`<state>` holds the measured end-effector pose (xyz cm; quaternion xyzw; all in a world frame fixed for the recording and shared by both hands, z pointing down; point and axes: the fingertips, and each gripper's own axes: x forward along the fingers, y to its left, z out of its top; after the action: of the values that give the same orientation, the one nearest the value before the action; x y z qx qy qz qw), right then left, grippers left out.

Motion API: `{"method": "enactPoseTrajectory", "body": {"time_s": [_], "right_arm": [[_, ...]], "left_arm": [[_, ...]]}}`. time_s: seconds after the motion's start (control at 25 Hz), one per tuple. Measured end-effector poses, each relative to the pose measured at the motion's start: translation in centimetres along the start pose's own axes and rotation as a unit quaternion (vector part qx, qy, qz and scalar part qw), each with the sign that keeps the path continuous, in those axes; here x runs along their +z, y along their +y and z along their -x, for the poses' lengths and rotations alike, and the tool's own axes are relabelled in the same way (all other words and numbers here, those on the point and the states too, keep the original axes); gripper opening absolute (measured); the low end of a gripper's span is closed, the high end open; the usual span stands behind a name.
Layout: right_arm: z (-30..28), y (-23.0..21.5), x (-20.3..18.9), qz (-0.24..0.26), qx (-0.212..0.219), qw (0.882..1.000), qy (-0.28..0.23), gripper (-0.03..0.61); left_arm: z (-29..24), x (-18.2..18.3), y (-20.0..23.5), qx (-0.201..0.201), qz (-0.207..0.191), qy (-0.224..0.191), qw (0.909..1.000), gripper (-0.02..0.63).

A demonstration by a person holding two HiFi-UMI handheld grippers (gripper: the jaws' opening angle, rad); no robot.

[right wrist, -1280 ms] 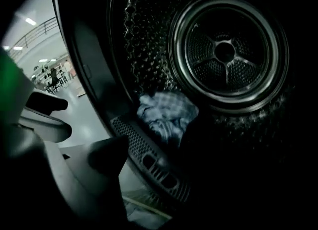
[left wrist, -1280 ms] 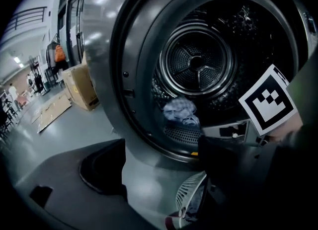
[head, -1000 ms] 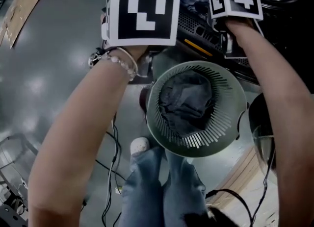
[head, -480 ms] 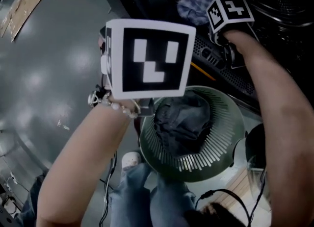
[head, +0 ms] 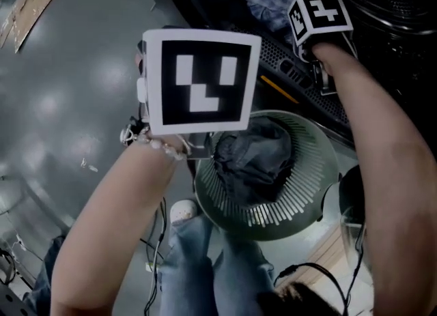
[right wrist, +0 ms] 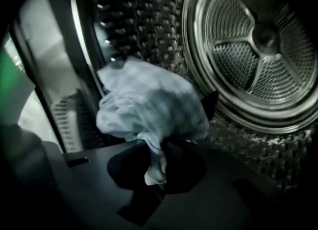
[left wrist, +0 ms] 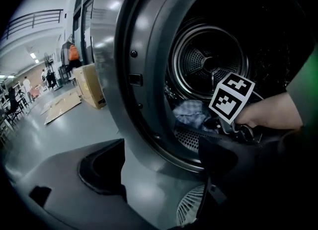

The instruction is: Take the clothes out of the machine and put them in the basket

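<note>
In the head view, my left gripper (head: 201, 82) hangs at the near left of the round green plastic basket (head: 317, 171). The basket sits on the floor just in front of the big dark grey clothes machine (head: 287, 62). A dark grey bundle of clothes (head: 256, 161) lies in it. My right gripper (head: 319, 21) reaches into the machine's mouth, far right.

In the left gripper view, its jaws stand wide apart with nothing between them.

In the right gripper view, the jaws have just been closing. They now pinch a thin corner of the light blue checked cloth (right wrist: 149, 110), which lies at the front of the drum. I think that small pinch could slip when I pull. The cloth could also catch on the door rim and drop beside the basket.
</note>
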<state>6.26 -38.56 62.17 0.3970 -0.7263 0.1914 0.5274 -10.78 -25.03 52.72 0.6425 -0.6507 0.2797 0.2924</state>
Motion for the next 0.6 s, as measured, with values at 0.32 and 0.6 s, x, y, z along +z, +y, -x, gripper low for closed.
{"method": "enactPoseTrajectory", "body": {"time_s": [0.32,0.6], "right_arm": [[9.5,3.8,-0.1,0.029,-0.004,0.996,-0.082,0.048],[16.9,5.3,-4.0,0.006,0.003,0.997,-0.072,0.046]], "left_arm": [[5.7,0.3,-0.8,-0.024,-0.034,0.007,0.9991,0.454],[10.6,1.7,-2.8,-0.058,-0.054,0.017,0.9967,0.454]]}}
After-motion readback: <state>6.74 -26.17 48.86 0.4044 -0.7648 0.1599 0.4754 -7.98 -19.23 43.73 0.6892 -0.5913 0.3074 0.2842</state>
